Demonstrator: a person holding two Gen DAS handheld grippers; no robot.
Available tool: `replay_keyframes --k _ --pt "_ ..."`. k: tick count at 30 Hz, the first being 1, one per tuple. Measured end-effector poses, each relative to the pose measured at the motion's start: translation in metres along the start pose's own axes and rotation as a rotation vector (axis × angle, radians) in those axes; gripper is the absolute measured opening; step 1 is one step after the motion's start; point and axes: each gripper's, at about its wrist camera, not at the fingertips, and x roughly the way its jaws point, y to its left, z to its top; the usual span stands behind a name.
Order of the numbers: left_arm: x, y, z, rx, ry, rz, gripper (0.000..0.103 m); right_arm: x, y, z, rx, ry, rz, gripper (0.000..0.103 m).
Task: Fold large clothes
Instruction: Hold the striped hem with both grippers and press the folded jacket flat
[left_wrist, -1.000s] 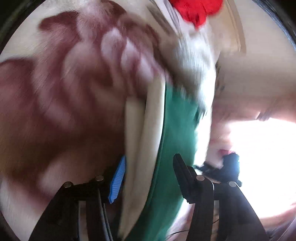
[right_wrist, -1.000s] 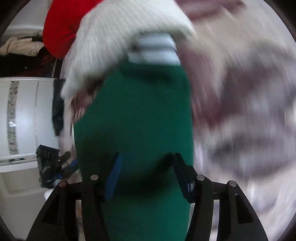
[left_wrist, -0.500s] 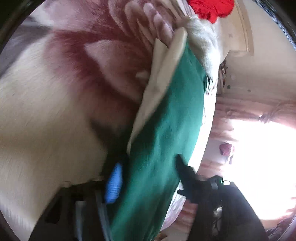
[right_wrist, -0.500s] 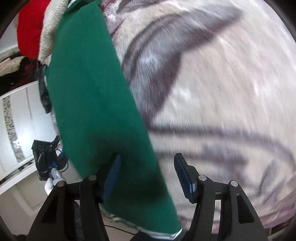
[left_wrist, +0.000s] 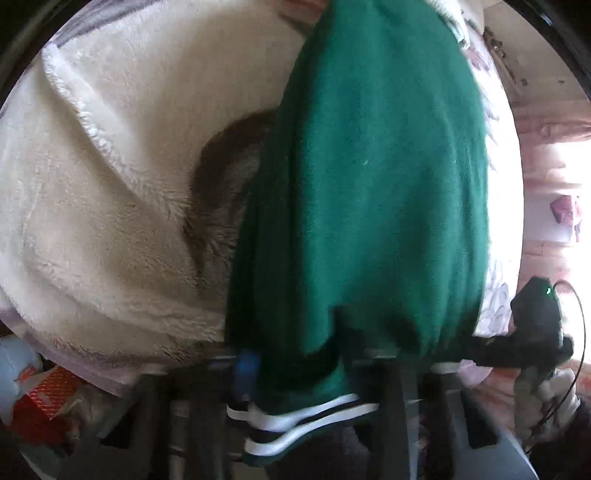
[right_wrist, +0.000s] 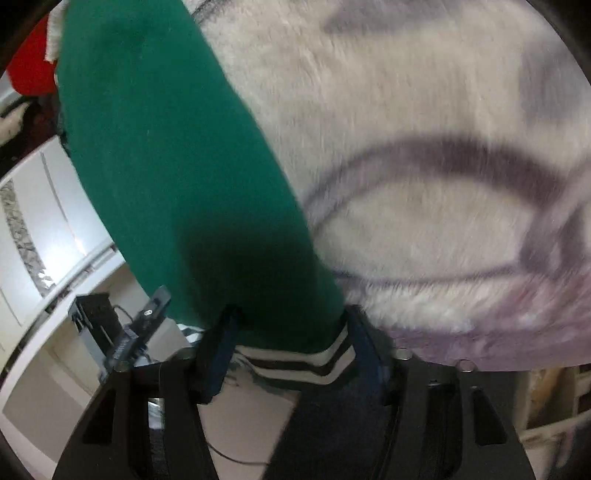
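Note:
A dark green garment (left_wrist: 369, 166) lies stretched over a fluffy cream blanket (left_wrist: 110, 184) with dark swirls. Its white-and-black striped hem (left_wrist: 295, 424) hangs at the near end. My left gripper (left_wrist: 303, 365) is closing, and the green cloth bunches up between its fingers just above the hem. In the right wrist view the same garment (right_wrist: 166, 147) runs up to the left. My right gripper (right_wrist: 291, 343) is also closing; the striped hem (right_wrist: 295, 358) lies flat between its pads and is not visibly pinched.
The blanket (right_wrist: 424, 110) fills the right of the right wrist view, and its edge drops off near the fingers. A red cloth (right_wrist: 29, 74) lies at the far end. White cupboards (right_wrist: 37, 203) and a black device (right_wrist: 122, 332) stand left; a red box (left_wrist: 40, 402) sits below the bed.
Both grippers have slid back along the green garment to its striped hem at the bed's edge. The left gripper's cloth is now gathered between its fingers. The red cloth has left the left view.

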Motion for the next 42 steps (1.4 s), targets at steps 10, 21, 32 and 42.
replay_keyframes --k 10,21,32,42 --pt "-0.005 0.035 -0.015 -0.065 -0.020 -0.097 0.015 -0.003 0.006 -0.058 -0.082 -0.079 -0.102 0.010" --pt "0.000 0.077 -0.031 -0.115 0.034 -0.295 0.072 0.022 -0.022 -0.049 -0.126 -0.082 0.114 0.072" --pt "-0.009 0.062 -0.045 -0.027 -0.039 -0.306 0.034 0.068 -0.005 -0.033 -0.045 -0.121 0.313 0.042" --pt "0.000 0.065 -0.044 -0.180 0.038 -0.348 0.037 0.061 0.032 -0.051 -0.090 -0.107 0.132 0.051"
